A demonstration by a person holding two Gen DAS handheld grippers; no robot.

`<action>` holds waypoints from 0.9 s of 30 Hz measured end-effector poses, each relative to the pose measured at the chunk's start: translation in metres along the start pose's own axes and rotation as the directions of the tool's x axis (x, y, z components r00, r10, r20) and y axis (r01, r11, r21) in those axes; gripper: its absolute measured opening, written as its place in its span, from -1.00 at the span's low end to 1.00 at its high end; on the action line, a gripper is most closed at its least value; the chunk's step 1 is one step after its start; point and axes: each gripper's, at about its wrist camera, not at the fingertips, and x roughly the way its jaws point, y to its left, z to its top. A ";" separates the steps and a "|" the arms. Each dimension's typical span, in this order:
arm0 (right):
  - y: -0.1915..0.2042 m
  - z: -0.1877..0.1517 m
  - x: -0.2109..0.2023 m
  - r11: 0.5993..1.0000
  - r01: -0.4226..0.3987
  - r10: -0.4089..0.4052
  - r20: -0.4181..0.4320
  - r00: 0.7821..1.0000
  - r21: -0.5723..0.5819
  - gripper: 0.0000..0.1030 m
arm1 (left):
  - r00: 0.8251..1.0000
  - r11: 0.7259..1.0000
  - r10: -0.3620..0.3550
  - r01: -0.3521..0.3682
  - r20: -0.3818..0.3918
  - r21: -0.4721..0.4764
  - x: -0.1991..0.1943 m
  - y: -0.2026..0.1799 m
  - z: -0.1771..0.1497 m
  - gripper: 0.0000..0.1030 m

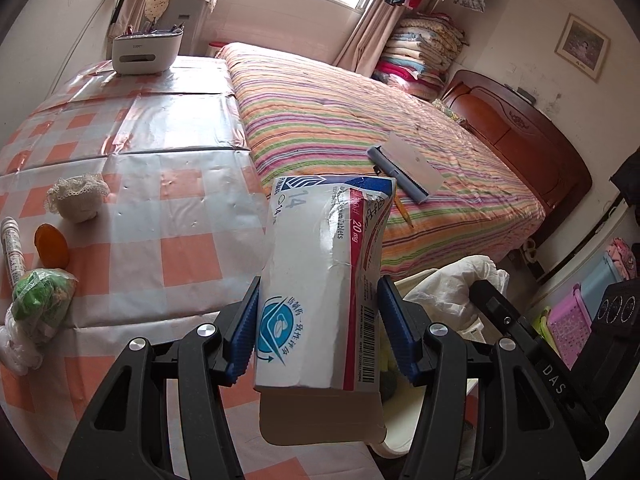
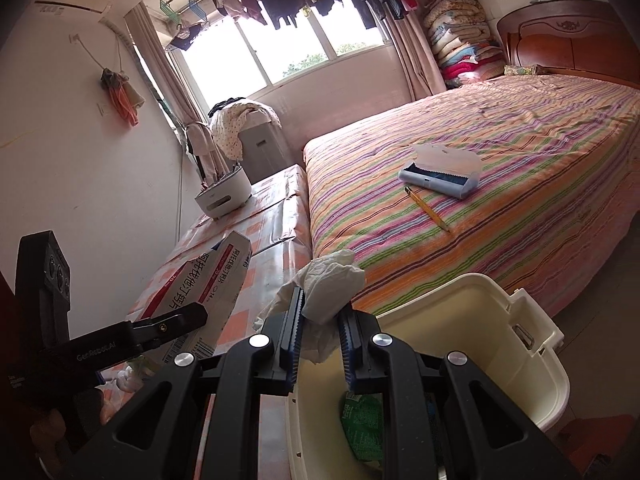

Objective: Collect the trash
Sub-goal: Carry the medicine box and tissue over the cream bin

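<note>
Left wrist view: left tool (image 1: 318,320) clamped on a crumpled medicine box (image 1: 326,272), blue pads (image 1: 244,320) pressing both long sides, box upright and filling frame centre. At 9 o'clock, on the checked tabletop (image 1: 132,184): a lace-edged cloth ball (image 1: 78,198), an orange lid-like piece (image 1: 51,245), a white tube (image 1: 12,248) and a green wrapper in clear plastic (image 1: 40,300). At 11 o'clock, far end of the tabletop, a white pen holder (image 1: 146,50). At 2 o'clock, striped bed (image 1: 360,112) carrying an open grey case (image 1: 404,170) and a yellow pencil (image 1: 403,210) mostly hidden behind the box. At 4 o'clock, beyond the right pad, the right tool's black body (image 1: 532,344) with white tissue (image 1: 452,284) just beside it.

Right wrist view: right tool (image 2: 320,322) shut tight on a wad of white tissue (image 2: 332,280), wad bulging above the pads at centre. Directly below and toward 4 o'clock, a cream bin (image 2: 500,328), open-topped, a green wrapper (image 2: 362,426) lying inside at 6 o'clock. At 9 o'clock, the left tool's finger (image 2: 172,322) across the medicine box (image 2: 200,284), held above the tabletop edge, just left of the bin. At 1 o'clock, case (image 2: 440,170) and pencil (image 2: 427,208) on the bed (image 2: 520,140). At 10 o'clock, pen holder (image 2: 224,192) on the tabletop (image 2: 272,216).
</note>
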 end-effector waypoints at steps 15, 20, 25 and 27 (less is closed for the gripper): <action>-0.032 -0.004 -0.016 0.992 0.114 -0.116 0.025 0.993 0.052 -0.62 | 0.998 0.997 -0.045 0.047 -0.032 0.064 0.008 -0.034 -0.013 0.08; -0.038 -0.005 -0.017 0.988 0.125 -0.126 0.014 0.992 0.086 0.09 | 0.998 0.996 -0.051 0.054 -0.041 0.076 0.010 -0.039 -0.016 0.09; -0.042 -0.004 -0.024 0.987 0.111 -0.118 0.051 0.992 0.114 0.16 | 0.997 0.995 -0.057 0.061 -0.047 0.083 0.012 -0.044 -0.019 0.10; -0.045 -0.003 -0.027 0.985 0.107 -0.117 0.067 0.991 0.136 0.16 | 0.997 0.994 -0.057 0.062 -0.050 0.087 0.013 -0.046 -0.020 0.10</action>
